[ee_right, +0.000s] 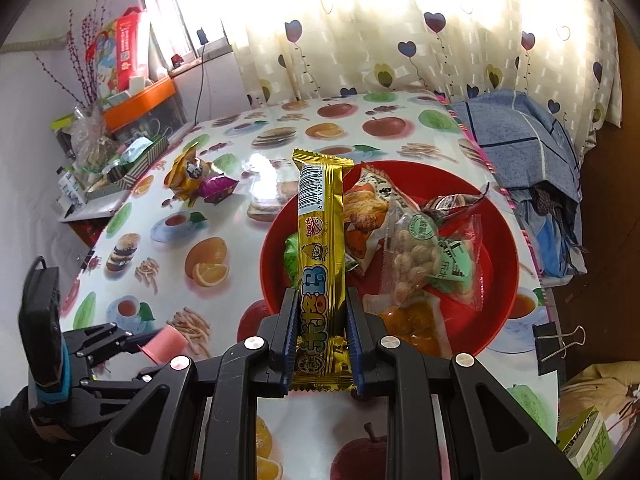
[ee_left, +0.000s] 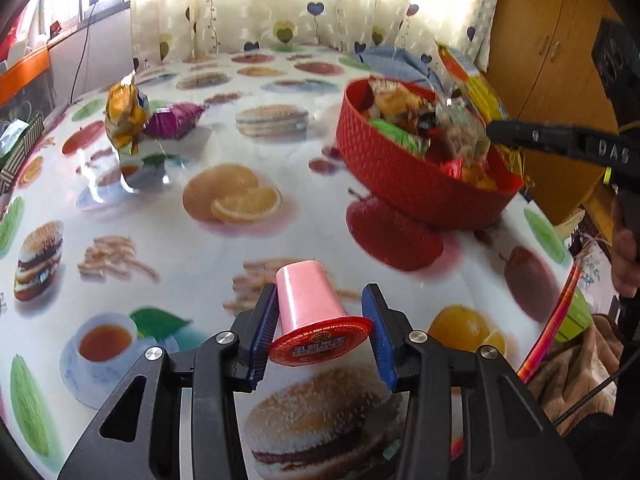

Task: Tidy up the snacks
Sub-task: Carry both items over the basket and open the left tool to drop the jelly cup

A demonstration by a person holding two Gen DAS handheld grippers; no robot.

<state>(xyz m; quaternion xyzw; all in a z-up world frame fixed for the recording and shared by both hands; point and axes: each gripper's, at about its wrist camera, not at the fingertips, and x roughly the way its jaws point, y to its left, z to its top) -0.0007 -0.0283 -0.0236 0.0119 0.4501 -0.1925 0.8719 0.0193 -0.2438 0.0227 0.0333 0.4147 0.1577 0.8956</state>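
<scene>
— Gripping that pink jelly cup point(ee_left: 310, 300) well means taking it by the tapered body, not the lid. It lies on its side on the tablecloth point(ee_left: 200, 248), red foil lid toward you, between the blue pads point(ee_left: 265, 334) of your left gripper point(ee_left: 320, 336). The jaws stand partly open: the left pad looks to be just touching the wall, the right pad clear of it, so nothing is clamped yet.

— How will it handle?

— Light, I'd judge, with a smooth, thin plastic wall that could flex or squirt forward along its taper. Close gently around the middle, and keep off the foil, which may puncture.

— And my other hand?

— Your right gripper point(ee_right: 320, 336) is closed tight on the gold snack bar point(ee_right: 322, 264), pinching its lower end so it stands upright above the near rim of the red basket point(ee_right: 504, 248). That wrapper is slick and crinkly and the contents probably brittle; your low hold lets the top sway, so lower it into the basket among the other packets rather than dropping it.
</scene>
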